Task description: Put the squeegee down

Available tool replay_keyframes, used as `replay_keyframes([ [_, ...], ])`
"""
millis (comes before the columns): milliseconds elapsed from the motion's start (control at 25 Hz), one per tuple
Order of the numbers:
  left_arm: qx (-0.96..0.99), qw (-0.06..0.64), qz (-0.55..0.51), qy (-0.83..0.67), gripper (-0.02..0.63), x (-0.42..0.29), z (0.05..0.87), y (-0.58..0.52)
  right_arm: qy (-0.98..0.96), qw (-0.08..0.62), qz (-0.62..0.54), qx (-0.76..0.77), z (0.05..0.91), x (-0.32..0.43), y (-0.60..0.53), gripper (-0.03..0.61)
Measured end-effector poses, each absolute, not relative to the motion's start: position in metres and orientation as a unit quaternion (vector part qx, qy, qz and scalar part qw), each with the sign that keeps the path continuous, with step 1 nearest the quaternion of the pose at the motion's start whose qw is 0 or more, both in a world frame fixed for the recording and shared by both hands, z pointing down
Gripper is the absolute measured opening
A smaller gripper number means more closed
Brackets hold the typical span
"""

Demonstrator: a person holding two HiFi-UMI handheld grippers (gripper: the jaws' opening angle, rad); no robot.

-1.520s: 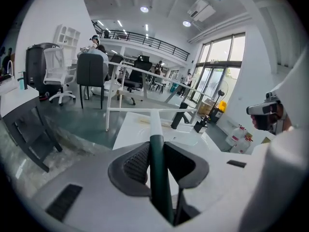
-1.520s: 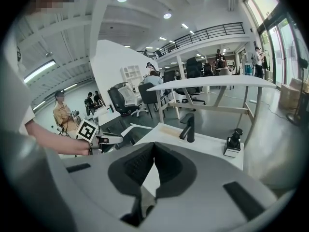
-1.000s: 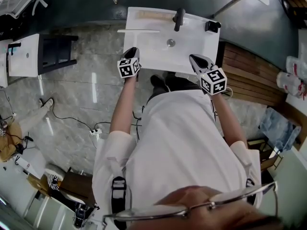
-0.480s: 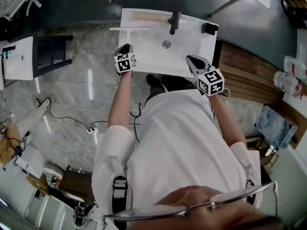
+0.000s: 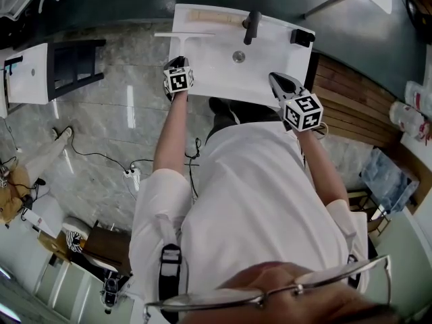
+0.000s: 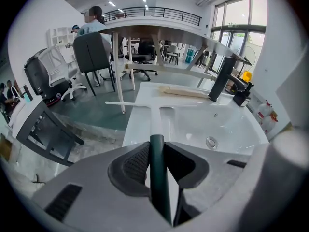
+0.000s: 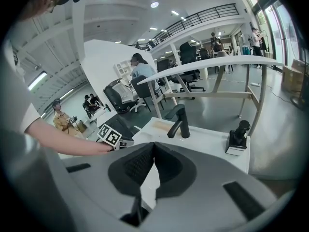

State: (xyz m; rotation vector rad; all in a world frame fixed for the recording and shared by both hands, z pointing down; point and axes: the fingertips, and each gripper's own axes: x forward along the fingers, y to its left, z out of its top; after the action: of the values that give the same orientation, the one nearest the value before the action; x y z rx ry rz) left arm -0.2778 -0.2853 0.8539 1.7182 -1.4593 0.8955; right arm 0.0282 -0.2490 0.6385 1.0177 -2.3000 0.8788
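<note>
Standing in front of the person was a big white sink (image 5: 216, 73). The long white squeegee with a dark green handle (image 5: 183, 35) was over the sink's left edge. Its blade stuck out past the rim. I could not tell if the blade touched the rim.

The left gripper (image 6: 155, 161) squeezed the green handle tight between its two pads. The right gripper (image 7: 153, 151) was pinched together on nothing, near the front right edge of the sink.

I think the putting-down step was nearly done. Next, the squeegee should rest flat on the rim. Then the left pads should let go gently, so it does not slip off the side.

A long pale wooden strip (image 5: 214, 17) lay on the back ledge, not in the bowl. The tall black tap (image 5: 251, 25) and the little black soap pump (image 5: 302, 37) stood there too. The bowl looked bare, with only the small round metal drain (image 5: 238, 57) at the bottom.
</note>
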Motion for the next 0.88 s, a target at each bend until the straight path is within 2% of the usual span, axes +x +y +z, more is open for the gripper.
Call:
replay_keyframes([
  [360,0.655,0.356,0.364,-0.559,0.098,-0.282,0.860,-0.283,-0.840,0.238,0.326,0.363,0.645,0.018,-0.253,0.006],
  [520,0.647,0.353,0.369,-0.567,0.138,-0.286,0.861,-0.279,-0.839,0.239,0.328,0.362,0.645,0.016,-0.253,0.006],
  [880,0.650,0.351,0.370,-0.563,0.143,-0.287,0.851,-0.271,-0.836,0.245,0.337,0.358,0.654,0.008,-0.252,0.006],
])
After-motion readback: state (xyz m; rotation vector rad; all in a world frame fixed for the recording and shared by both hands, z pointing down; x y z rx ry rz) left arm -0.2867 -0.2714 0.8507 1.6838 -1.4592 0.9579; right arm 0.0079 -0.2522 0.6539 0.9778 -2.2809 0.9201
